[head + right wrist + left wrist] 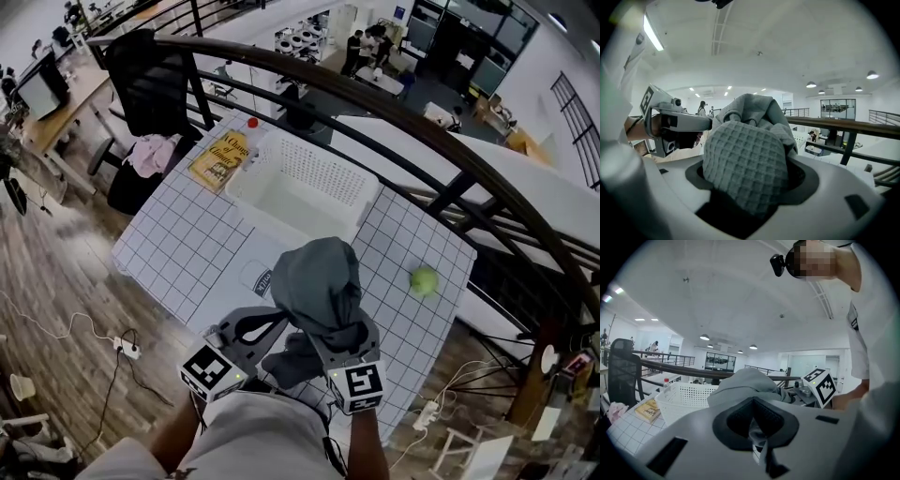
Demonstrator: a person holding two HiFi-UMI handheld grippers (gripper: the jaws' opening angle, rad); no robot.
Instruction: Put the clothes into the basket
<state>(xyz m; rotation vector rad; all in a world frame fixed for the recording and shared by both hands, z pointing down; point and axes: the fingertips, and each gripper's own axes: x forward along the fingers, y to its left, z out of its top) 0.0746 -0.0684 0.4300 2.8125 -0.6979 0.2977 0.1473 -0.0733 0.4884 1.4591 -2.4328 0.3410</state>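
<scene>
Head view, K: grey garment (319, 286) is bunched and lifted over the near edge of the table (187, 244), carried between both grippers. The white basket (323, 169) sits beyond it on the far side.

M: Grips?

K: The left gripper (757, 427) is pinched on a thin fold of the cloth. The right gripper (747, 183) is clamped on a thick waffle-weave wad, which holds its jaws wide.

M: Step in hand?

K: My judgement is transfer to the basket, not yet over it. To do it well, move both hands to the far side together and keep them level. Stay high enough that the loose lower folds clear the near rim. Let go only once the bulk hangs over the middle. The thin left pinch looks likeliest to slip, so don't pull the hands apart.

M: Containers?

K: One only. The basket's perforated walls and floor show white, with nothing inside that I can see. A book (218, 159) and a red-capped bottle (250, 131) lie just left of it. A green ball (424, 279) sits on the table to the right, well apart — all outside the basket.
</scene>
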